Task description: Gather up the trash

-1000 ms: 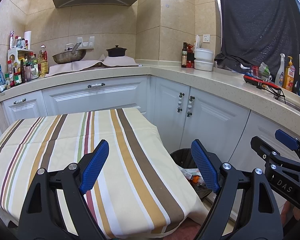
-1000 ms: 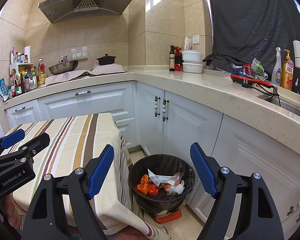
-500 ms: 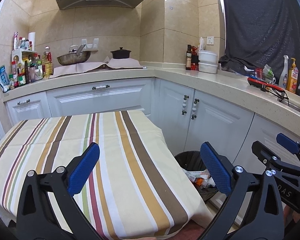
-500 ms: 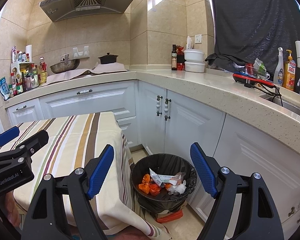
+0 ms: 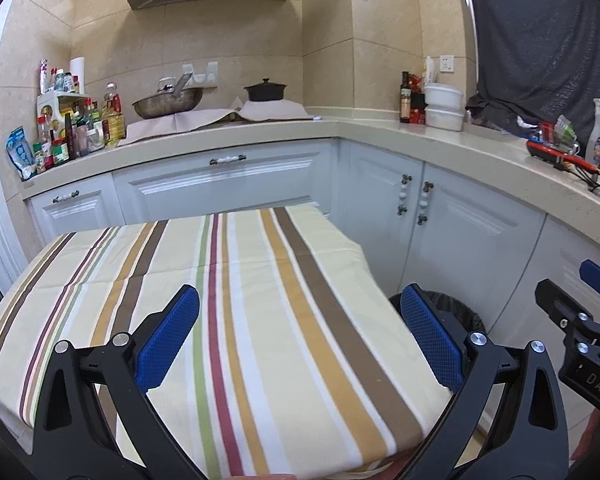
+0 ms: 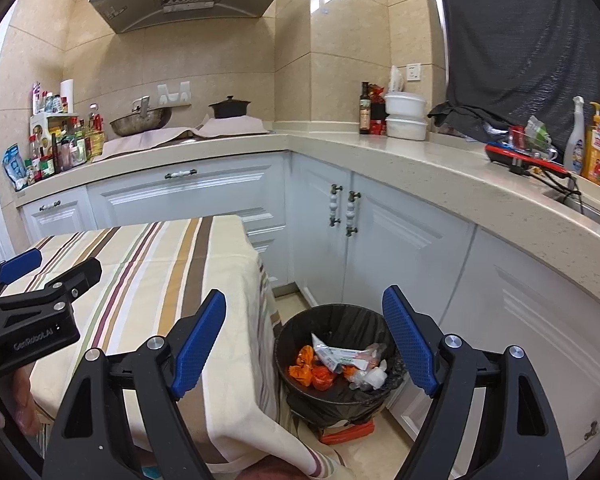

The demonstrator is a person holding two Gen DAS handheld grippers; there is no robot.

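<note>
the left gripper (image 5: 298, 340) is seen over the striped tablecloth (image 5: 260, 300) of the table (image 6: 140, 280), its jaws spread wide after just having been opening, with nothing caught between the blue pads (image 5: 168, 336). the right gripper (image 6: 306, 340) is held beside the table's edge, above the floor, its jaws released too and just eased a little wider, nothing gripped between them. the trash bin (image 6: 336, 324), lined with a black bag, is found on the floor between the table and the white cabinets (image 6: 400, 248), and it is framed right between the right jaws. the trash (image 6: 340, 364) is seen lying inside it: orange wrappers, a white packet, crumpled clear plastic. in the left view only the bin's rim (image 5: 456, 308) is caught past the right pad. no loose trash can be made out on the cloth.
</note>
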